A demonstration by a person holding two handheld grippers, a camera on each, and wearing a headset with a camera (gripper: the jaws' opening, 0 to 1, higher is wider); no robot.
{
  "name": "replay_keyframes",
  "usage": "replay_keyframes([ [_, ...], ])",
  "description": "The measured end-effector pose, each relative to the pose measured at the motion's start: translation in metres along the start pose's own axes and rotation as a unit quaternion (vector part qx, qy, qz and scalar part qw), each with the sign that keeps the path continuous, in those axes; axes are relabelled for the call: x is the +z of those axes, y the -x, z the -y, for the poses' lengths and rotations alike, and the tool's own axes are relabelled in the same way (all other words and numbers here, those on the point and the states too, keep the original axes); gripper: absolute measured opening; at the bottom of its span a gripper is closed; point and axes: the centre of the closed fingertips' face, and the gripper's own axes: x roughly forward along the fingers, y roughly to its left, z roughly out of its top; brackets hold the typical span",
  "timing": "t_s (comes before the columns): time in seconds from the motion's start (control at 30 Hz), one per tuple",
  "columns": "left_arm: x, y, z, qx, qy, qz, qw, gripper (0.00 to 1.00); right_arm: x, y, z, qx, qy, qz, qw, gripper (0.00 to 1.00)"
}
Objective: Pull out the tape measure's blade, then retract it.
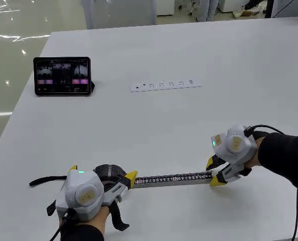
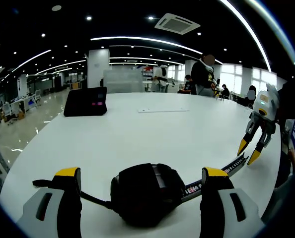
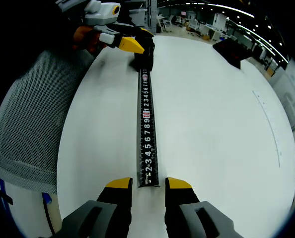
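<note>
On a white counter (image 1: pixel 199 125), well to the person's side of the tablet (image 1: pixel 62 76), a tape measure (image 1: pixel 110 173) lies with its blade (image 3: pixel 146 114) drawn partway out, flat and numbered side up. The left claw (image 2: pixel 141 172) stands spread around the black case (image 2: pixel 147 196), with a gap visible at each jaw, so it looks released rather than clenched. Farther from the tablet, the right claw (image 3: pixel 150 182) closely brackets the blade's end; whether it actually pinches the metal cannot be told. The case looks compact, hard and fairly weighty, best gripped across its flat sides. The thin blade is likely springy, slick and prone to kink or snap back, so its very end is the place to hold.
</note>
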Motion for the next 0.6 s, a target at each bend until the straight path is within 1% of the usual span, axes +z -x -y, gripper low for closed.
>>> replay_keyframes([
  [0.17, -0.0001, -0.0009, 0.0005, 0.002, -0.001, 0.0, 1.0, 0.99, -0.0016, -0.0011, 0.0004, -0.003, 0.008, -0.002, 1.0, 0.18],
  [0.23, 0.0002, -0.001, 0.001, 0.001, -0.003, 0.001, 1.0, 0.98, -0.0014, -0.003, -0.0005, -0.006, 0.01, -0.003, 0.9999, 0.12],
  [0.33, 0.0008, -0.0012, 0.0013, 0.001, 0.001, 0.002, 1.0, 0.98, -0.0019, -0.0028, 0.0012, -0.008, 0.014, -0.003, 0.9999, 0.12],
  [0.4, 0.0007, -0.0016, 0.0011, 0.002, 0.001, 0.002, 1.0, 0.98, -0.0017, -0.0026, 0.0009, -0.006, 0.022, -0.004, 0.9997, 0.12],
  [0.53, -0.0024, -0.002, 0.0022, 0.001, -0.002, -0.004, 1.0, 0.97, -0.0016, -0.0029, 0.0011, 0.0, 0.028, -0.011, 0.9996, 0.11],
  [0.6, -0.0039, -0.0018, 0.0023, 0.001, -0.003, -0.007, 1.0, 0.94, -0.0017, -0.0029, 0.0013, 0.002, 0.023, -0.012, 0.9997, 0.11],
])
